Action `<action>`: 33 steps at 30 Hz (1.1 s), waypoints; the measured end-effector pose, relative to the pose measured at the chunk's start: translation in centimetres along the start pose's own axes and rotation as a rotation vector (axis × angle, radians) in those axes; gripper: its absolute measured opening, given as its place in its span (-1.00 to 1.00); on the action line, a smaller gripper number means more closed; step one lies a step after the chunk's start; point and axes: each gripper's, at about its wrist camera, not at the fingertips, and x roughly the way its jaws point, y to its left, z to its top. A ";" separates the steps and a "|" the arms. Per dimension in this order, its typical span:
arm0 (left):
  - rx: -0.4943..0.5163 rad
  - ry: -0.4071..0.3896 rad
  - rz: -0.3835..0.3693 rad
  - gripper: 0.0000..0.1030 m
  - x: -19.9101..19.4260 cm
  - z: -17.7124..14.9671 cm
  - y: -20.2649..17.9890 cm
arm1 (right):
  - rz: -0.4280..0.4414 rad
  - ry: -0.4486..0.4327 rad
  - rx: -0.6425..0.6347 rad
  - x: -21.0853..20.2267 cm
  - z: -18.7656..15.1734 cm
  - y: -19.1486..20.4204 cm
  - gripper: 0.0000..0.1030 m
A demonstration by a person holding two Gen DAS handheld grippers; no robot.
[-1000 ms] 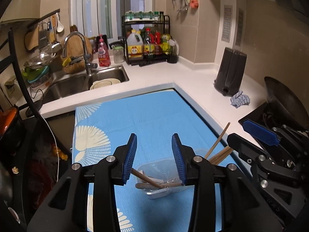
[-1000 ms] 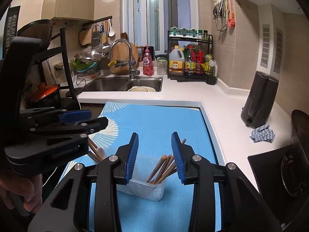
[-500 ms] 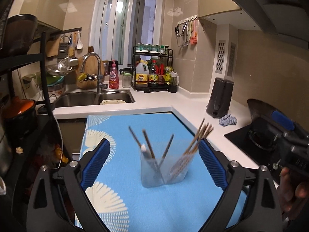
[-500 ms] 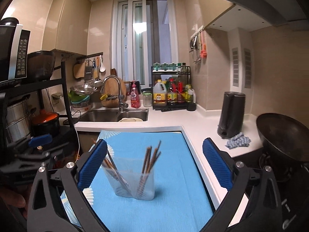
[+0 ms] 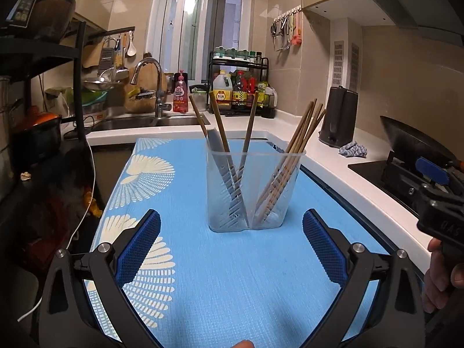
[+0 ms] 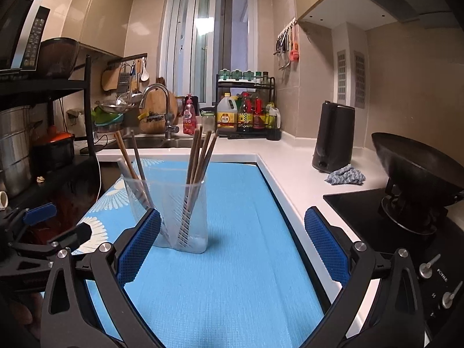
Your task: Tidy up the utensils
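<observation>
Both grippers wide (empty); holder (image 5: 252, 191) upright w/ chopsticks (image 5: 293, 148).

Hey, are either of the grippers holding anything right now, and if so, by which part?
Nothing is held. The left gripper and right gripper are both open and empty, apart from the clear holder of chopsticks on the blue mat.

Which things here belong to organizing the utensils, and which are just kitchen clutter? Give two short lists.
Job: holder; chopsticks; left gripper, open; right gripper, open.

Clutter: kettle; cloth; wok; tap; soap bottle; oil bottle.
</observation>
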 end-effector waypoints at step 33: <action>-0.055 0.059 0.044 0.85 1.6 -2.1 0.1 | 0.040 0.070 -0.004 2.5 -3.9 0.0 0.89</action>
